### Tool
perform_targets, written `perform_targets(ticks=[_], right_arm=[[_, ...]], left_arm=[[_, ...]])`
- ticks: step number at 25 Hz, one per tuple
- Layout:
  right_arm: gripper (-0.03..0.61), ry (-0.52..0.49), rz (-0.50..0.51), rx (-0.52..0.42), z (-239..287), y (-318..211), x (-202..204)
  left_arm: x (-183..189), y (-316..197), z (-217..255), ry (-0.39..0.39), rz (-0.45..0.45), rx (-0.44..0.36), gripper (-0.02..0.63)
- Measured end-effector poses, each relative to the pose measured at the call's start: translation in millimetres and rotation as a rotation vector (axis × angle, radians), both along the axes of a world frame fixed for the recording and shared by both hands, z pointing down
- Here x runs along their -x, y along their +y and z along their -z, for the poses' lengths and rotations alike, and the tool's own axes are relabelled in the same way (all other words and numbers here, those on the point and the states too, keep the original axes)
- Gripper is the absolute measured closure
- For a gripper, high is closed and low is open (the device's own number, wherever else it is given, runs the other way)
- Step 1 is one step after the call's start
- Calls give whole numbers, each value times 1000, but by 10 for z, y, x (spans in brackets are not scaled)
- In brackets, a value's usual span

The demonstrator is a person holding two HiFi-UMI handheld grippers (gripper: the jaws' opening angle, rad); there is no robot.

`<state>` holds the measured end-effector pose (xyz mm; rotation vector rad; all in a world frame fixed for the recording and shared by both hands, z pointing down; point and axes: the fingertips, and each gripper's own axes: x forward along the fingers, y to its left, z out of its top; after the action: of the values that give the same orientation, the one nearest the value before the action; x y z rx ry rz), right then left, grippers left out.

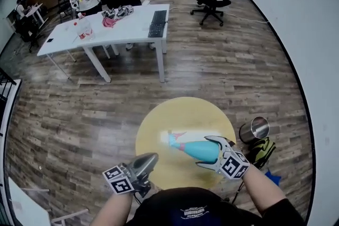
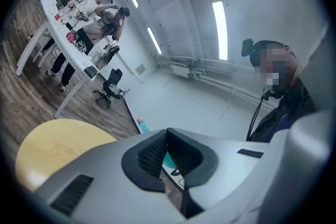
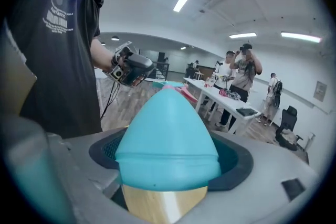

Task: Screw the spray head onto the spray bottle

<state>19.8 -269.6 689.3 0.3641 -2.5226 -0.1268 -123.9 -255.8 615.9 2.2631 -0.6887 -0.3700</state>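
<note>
Right gripper (image 1: 209,152) clamps the teal cone-shaped plastic spray bottle (image 1: 201,150), pink spray head (image 1: 177,138) looks already on, tightness unclear; left gripper (image 1: 152,157) clenched, empty.

Operator wears a dark navy T-shirt (image 1: 185,208) with short sleeves and a small white print on the chest. Left gripper (image 1: 153,156) and right gripper (image 1: 205,152) have smooth pale-grey moulded shells. Jaws are lined with black ribbed pads (image 2: 149,157). Left cube (image 1: 119,179) and right cube (image 1: 233,164) are white with black square markers. A thin black cable (image 3: 107,99) runs below the left unit.
</note>
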Motion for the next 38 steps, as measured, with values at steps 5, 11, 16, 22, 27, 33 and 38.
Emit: perform_targets(ticks=[5, 11, 16, 22, 27, 33, 38], right_arm=[[129, 7, 26, -142, 829, 187, -174], [127, 54, 55, -270, 1363, 360, -256], [127, 43, 71, -336, 1607, 427, -284], [127, 40, 150, -372, 1705, 656, -37], [127, 2, 188, -329, 1697, 655, 55], [129, -14, 222, -286, 1689, 681, 29], [130, 1, 256, -252, 1610, 758, -10]], left_arm=[[-260, -39, 598, 82, -64, -29, 597], [-602, 64, 1168, 171, -190, -34, 446], [-641, 46, 1285, 46, -186, -62, 399], [-712, 203, 1344, -3, -224, -78, 351], [-795, 223, 1431, -25, -251, -113, 417], [-837, 300, 1423, -76, -296, -182, 416], [-891, 419, 1312, -199, -335, -288, 409]])
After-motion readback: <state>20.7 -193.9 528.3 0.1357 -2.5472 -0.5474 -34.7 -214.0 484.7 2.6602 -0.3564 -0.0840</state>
